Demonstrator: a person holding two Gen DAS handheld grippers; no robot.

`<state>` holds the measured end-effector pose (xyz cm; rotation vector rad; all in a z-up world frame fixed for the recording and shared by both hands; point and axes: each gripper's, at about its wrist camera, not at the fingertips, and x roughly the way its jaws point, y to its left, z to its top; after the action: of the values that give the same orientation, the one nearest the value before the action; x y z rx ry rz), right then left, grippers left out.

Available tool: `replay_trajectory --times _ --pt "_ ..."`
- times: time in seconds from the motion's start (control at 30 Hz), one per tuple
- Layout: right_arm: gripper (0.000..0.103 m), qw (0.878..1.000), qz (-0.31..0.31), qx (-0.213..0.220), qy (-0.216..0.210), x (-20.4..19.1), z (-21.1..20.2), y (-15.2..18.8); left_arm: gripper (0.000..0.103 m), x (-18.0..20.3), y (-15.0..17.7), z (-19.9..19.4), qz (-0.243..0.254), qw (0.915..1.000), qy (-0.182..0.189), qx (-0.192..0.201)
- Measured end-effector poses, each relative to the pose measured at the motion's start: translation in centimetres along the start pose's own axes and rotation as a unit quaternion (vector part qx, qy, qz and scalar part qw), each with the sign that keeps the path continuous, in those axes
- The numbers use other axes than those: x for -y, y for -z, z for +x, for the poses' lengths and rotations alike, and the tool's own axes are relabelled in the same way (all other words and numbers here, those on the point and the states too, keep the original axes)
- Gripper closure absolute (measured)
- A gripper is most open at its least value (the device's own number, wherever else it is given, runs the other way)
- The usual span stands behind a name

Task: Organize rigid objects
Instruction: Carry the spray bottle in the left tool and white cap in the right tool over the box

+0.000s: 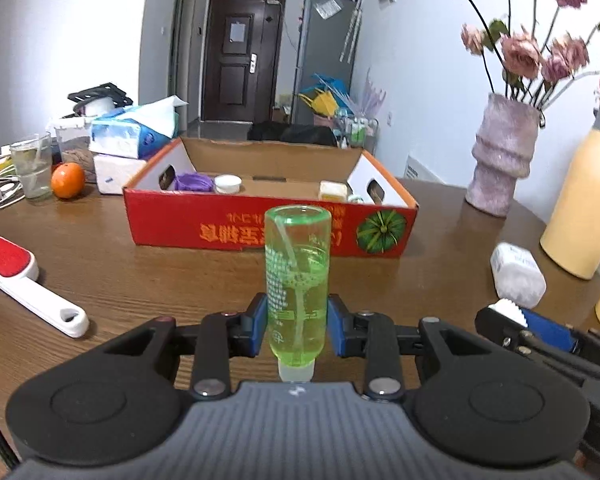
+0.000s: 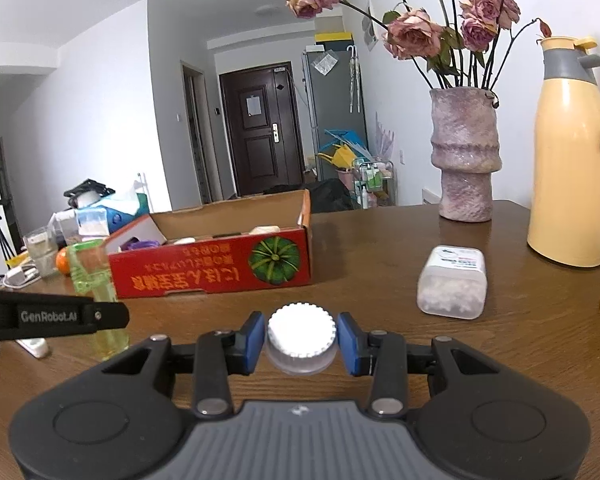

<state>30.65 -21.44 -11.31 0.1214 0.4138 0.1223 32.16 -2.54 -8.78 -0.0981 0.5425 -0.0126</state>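
Several small items are already being kept inside the red cardboard box (image 1: 260,232) toward the far edge of the wooden table (image 1: 140,272), while a lint brush (image 1: 24,280) near its left edge and a clear cotton-swab container (image 2: 452,284) toward its right edge are being left out, so the sorting is judged partly done. A translucent green bottle (image 1: 296,280), half filled, is being gripped by the left gripper (image 1: 298,320), and a ridged white cap (image 2: 301,330) is being clamped by the right gripper (image 2: 302,338).
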Motion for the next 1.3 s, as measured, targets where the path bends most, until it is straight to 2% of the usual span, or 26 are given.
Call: replay_trajectory --times 0.47,1.3 --pt "0.064 1.000 0.000 0.015 -0.017 -2.3 0.7 -2.7 0.071 -2.1 -2.6 -0.6 -0.010 0.9996 -0.011 0.024" --pt "0.064 0.999 0.015 0.038 -0.033 -5.9 6.2 -6.3 0.071 -5.8 -8.0 2.7 -0.053 0.9953 -0.041 0.069"
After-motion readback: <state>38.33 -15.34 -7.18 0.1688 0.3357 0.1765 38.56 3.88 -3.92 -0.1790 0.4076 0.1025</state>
